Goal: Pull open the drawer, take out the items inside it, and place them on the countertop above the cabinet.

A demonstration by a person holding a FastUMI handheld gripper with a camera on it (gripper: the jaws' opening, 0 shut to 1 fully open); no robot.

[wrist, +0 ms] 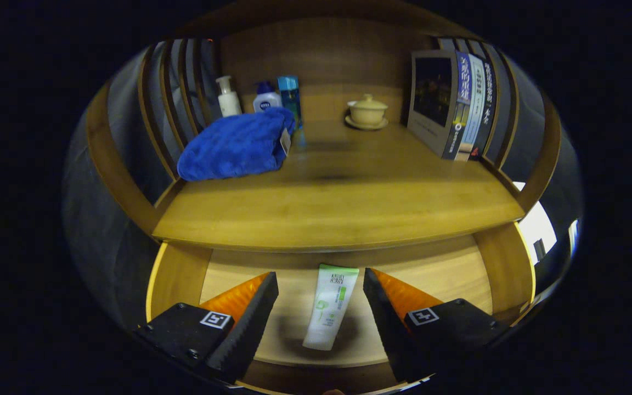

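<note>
Between my fingers, spread wide and touching nothing, I see the gripper (320,285) hanging over the open drawer (176,274). A white tube (329,307) with green print lies flat on its floor, long axis running away from me, slightly slanted. Beyond it, on the countertop (338,208), sit a blue towel (236,145), bottles (264,97), a lidded cup (367,112) and books (458,104).

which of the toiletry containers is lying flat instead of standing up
The white-and-green tube in the open drawer, lying flat between the open gripper's fingers; the three bottles on the countertop stand upright.
</note>
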